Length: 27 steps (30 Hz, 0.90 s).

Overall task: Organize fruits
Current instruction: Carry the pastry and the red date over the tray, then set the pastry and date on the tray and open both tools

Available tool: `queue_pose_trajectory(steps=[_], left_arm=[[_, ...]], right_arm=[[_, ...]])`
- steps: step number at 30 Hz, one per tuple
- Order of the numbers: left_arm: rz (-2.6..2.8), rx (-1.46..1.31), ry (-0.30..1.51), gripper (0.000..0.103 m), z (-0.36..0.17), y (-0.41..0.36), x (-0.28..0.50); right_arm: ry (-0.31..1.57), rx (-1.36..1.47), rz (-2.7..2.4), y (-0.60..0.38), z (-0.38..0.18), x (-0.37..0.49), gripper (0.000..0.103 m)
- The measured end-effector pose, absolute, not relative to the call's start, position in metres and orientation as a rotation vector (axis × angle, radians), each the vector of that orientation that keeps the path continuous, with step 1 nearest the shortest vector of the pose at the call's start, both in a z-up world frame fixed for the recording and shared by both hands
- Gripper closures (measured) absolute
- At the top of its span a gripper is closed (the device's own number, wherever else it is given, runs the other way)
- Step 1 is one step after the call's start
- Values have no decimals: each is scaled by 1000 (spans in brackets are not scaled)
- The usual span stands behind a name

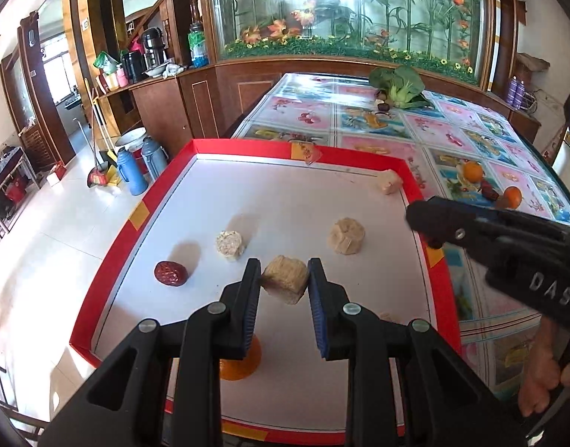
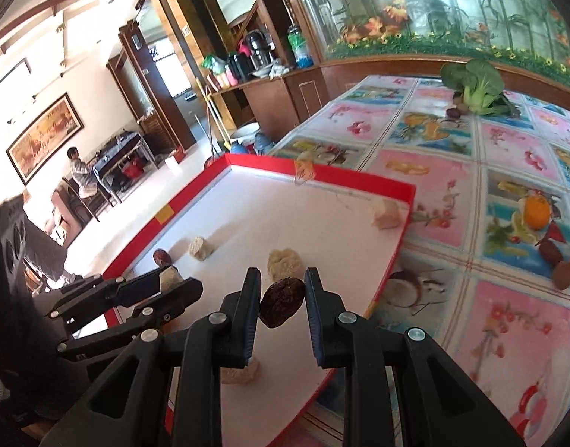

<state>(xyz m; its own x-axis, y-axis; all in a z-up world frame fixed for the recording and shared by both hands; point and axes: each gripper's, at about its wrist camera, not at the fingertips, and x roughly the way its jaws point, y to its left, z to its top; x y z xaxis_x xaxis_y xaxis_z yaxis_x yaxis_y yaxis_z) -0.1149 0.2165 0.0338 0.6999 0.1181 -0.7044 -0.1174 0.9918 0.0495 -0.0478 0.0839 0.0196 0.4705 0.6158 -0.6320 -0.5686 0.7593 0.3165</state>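
Fruits held: a tan, rough, cylinder-shaped chunk (image 1: 285, 279) is grasped between the blue pads of the left gripper (image 1: 285, 283), low in the centre of the left wrist view; a dark brown wrinkled dried date (image 2: 282, 301) is grasped the same way by the right gripper (image 2: 282, 298), low centre of the right wrist view.

Jaws: both pairs are clenched on their piece, with only the tips of the pads pressing on it.

Tray: a shallow white tray with a red rim (image 1: 135, 219) is seen under both grippers; both pieces appear to be above its floor.

Risk of slipping: each piece is held near the pad tips, so it could probably be lost by a quick turn.

Risk of crumbling: the tan chunk looks dry and flaky; it may be broken by more pressure.

Risk of collision: the two grippers are near each other above the tray, so contact is possible if their paths are crossed.

Risk of knocking: a red wrinkled date (image 1: 170, 273), a pale small chunk (image 1: 230, 244) and a beige larger chunk (image 1: 346, 240) lie just beyond the left gripper and could be pushed by a low pass.

Edges: the red rim is raised, and at the left of the frame it is followed by a drop to the floor.

Open room: bare white floor is seen at the upper centre of the tray.

Still outside: two oranges (image 1: 473, 172) lie on the flowered tablecloth (image 1: 359, 119), at the right of the frame.
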Motion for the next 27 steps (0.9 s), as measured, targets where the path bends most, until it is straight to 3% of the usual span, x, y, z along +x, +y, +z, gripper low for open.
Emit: queue_pose_trajectory(steps=[16, 21, 23, 25, 27], left_arm=[[176, 27, 838, 75, 16, 224, -108], [195, 31, 842, 74, 16, 224, -108], [202, 32, 841, 67, 17, 224, -108], [226, 36, 833, 47, 19, 225, -109], [237, 45, 811, 39, 23, 223, -111]], right_arm=[[916, 65, 763, 97, 2, -48, 80], [875, 97, 772, 87, 8, -50, 73], [852, 121, 773, 81, 12, -49, 65], [821, 142, 768, 72, 16, -50, 64], [801, 155, 761, 62, 19, -50, 64]])
